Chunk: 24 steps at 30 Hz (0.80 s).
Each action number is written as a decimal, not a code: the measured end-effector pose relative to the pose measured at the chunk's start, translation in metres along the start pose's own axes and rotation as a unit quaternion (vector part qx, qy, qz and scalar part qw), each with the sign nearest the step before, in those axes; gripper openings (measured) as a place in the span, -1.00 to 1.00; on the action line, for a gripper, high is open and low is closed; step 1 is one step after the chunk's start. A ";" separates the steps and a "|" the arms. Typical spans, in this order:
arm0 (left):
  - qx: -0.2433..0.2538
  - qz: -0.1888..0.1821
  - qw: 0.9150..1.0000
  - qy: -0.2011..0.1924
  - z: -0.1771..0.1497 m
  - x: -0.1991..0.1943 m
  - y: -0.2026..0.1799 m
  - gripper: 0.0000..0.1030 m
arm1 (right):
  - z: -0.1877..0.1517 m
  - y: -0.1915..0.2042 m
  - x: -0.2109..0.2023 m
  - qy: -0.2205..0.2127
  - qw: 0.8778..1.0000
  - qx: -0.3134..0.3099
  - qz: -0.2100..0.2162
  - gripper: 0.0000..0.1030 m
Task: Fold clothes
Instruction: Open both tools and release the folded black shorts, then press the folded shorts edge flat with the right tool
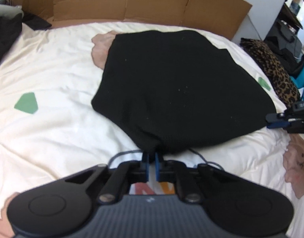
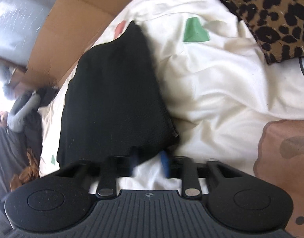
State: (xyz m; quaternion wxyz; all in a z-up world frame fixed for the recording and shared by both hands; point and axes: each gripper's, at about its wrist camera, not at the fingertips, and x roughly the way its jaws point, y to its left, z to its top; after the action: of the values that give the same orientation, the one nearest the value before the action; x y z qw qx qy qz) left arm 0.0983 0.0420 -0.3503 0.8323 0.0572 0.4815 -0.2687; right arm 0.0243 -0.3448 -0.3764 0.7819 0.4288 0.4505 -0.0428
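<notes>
**Black garment on bed, held at two near corners**

- Left tongs (image 1: 151, 163): blue fingers (image 1: 145, 165) pinched close together on the near hem of the garment (image 1: 171, 83); clenched on cloth.
- Right tongs (image 2: 149, 163): fingers spread wider, the garment's near corner lying between them; blurred, so whether they grip it cannot be told. In the left view they reach in from the right edge (image 1: 274, 120), tips at the garment's right corner.
- Garment: black, spread over the middle of the bed (image 1: 52, 63), near hem raised slightly, far end covering part of a pink print.
- Bed: white cover with green patches (image 1: 26, 103) and pink-brown shapes.
- Leopard cloth (image 2: 274, 13): at the bed's right edge.
- Cardboard (image 1: 132, 0): standing along the far edge.
- Dark clothes (image 1: 5, 33): far left corner.
</notes>
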 end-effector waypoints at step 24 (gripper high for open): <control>-0.008 -0.029 0.999 -0.014 0.023 -0.004 -0.025 -0.78 | -0.017 0.061 -0.010 -0.016 0.986 -0.160 -0.040 -0.86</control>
State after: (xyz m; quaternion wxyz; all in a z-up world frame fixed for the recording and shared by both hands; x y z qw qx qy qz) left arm 0.1020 0.0143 -0.3307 0.8314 0.0326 0.4732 -0.2895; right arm 0.0350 -0.2979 -0.3339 0.8450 0.2791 0.4561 -0.0083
